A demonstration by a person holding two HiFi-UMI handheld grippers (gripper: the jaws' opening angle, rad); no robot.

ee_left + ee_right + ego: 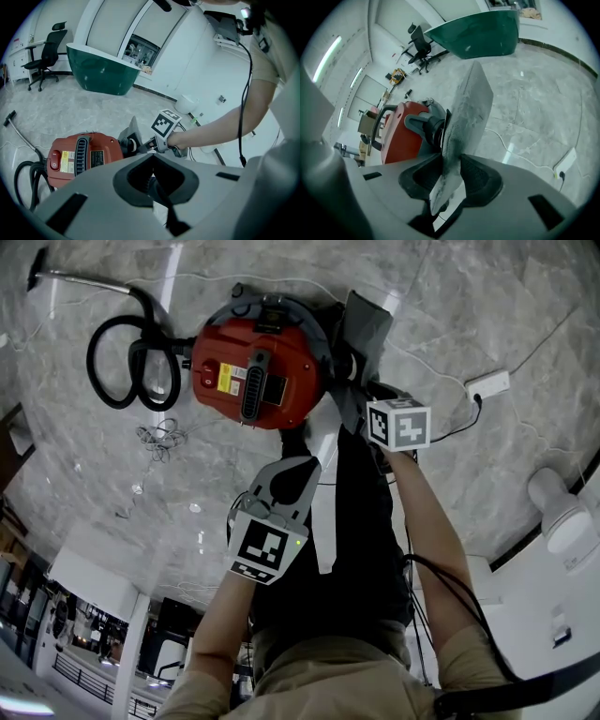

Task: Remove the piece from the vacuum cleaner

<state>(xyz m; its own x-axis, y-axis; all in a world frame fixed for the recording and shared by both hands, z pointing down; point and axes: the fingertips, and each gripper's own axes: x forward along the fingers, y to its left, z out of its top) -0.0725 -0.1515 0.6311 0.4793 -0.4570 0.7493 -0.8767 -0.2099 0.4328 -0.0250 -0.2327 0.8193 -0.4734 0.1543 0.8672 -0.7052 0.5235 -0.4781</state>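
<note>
Grey and dusty, the single flat piece (466,112) looks light, thin and slightly floppy, best held by its near edge, where the right hand-held gripper (451,161) pinches it, the left hand-held gripper (151,158) closed on nothing, its far end joined to the one red vacuum (401,133) on the floor (534,108).

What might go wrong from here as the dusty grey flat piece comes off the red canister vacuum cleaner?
The right gripper pinches the dusty grey flat piece near one end, so it may slip or tear. The left gripper braces nothing, so the red canister vacuum cleaner may get dragged along.
</note>
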